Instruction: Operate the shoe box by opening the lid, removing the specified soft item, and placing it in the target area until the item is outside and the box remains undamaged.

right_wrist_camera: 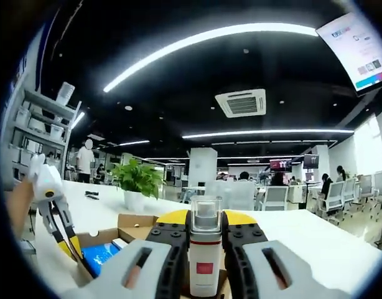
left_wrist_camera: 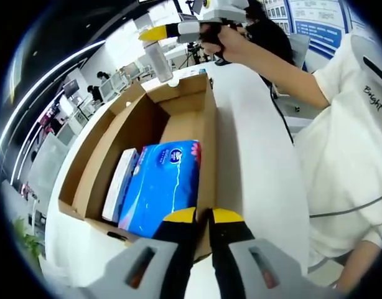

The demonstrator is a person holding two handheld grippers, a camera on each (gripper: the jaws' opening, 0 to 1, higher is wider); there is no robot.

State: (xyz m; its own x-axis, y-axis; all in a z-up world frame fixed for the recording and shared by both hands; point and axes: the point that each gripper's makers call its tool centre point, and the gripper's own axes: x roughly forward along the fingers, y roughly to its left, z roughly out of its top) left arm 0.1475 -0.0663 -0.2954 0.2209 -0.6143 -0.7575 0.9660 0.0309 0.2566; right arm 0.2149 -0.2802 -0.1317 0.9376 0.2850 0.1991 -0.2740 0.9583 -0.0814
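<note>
An open cardboard shoe box [left_wrist_camera: 178,112] lies on the white table [left_wrist_camera: 253,162]. Inside it are a blue soft tissue pack [left_wrist_camera: 163,184] and a white flat pack [left_wrist_camera: 119,184] beside it. My left gripper [left_wrist_camera: 204,216] is shut on the box's near right wall. My right gripper [right_wrist_camera: 205,218] is shut on a small bottle [right_wrist_camera: 204,255] with a clear cap and red label, held up above the box's far end. From the left gripper view, that right gripper [left_wrist_camera: 158,38] and bottle [left_wrist_camera: 160,61] hang over the far corner. The left gripper [right_wrist_camera: 71,250] shows low on the left by the box [right_wrist_camera: 125,232].
A person in a white shirt [left_wrist_camera: 353,131] stands to the right of the table, a hand [left_wrist_camera: 231,43] on the right gripper. A potted plant [right_wrist_camera: 138,180] stands on the table beyond the box. Chairs and people fill the office behind.
</note>
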